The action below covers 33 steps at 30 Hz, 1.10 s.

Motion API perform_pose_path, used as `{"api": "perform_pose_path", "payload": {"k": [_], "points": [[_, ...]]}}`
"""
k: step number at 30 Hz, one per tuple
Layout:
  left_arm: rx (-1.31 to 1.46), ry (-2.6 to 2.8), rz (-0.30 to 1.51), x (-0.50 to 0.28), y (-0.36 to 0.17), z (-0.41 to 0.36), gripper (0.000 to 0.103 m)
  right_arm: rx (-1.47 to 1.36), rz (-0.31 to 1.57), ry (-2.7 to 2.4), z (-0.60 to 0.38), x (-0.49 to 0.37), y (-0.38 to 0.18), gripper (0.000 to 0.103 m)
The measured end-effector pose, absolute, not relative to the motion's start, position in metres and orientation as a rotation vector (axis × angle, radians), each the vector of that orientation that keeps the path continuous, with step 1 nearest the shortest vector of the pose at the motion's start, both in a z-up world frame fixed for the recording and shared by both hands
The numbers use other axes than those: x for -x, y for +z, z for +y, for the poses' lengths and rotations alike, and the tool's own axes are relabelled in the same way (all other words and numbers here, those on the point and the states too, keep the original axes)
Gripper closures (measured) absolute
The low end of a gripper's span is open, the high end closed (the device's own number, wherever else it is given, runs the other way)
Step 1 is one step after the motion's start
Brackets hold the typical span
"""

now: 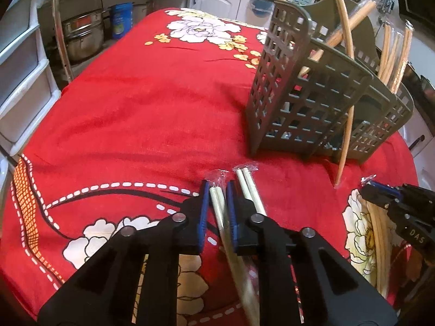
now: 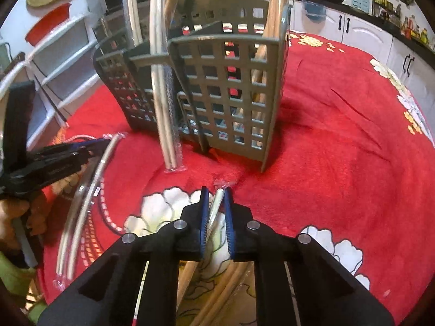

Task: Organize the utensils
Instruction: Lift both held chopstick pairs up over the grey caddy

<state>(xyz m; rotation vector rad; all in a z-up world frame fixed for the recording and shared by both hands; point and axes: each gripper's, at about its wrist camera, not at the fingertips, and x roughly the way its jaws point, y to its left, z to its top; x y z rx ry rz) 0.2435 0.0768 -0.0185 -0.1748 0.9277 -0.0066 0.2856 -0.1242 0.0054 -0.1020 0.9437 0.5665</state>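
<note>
We have each tool closed on one wrapped chopstick pair near the table's front edge: the left tool (image 1: 217, 190) pinches a white pair (image 1: 218, 206), the right tool (image 2: 216, 195) a pale pair (image 2: 217, 203), both gripped near the tip, probably to lift them into the grey caddy (image 2: 228, 87) mid-table.

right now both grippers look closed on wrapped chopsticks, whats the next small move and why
Probably lift both pairs off the red cloth. The left gripper pinches white chopsticks, the right gripper a wrapped pair, and both pairs lie flat while the grey caddy ahead takes them upright.
</note>
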Motion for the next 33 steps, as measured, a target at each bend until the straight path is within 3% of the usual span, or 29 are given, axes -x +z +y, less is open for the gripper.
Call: {"api": "perform_pose_path", "payload": {"k": [9, 25, 33], "points": [[0.195, -0.042, 0.890, -0.235, 0.003, 0.072, 0.101, 0.078, 0.890, 0.606, -0.125, -0.274, 0.030, 0.093], [0.143, -0.163, 0.700, -0.221, 0.103, 0.041, 0.102, 0.049, 0.758, 0.648, -0.133, -0.248, 0.090, 0.096], [0.132, -0.209, 0.654, -0.220, 0.127, 0.023, 0.102, 0.031, 0.671, 0.655, -0.149, -0.235, 0.122, 0.096]]}}
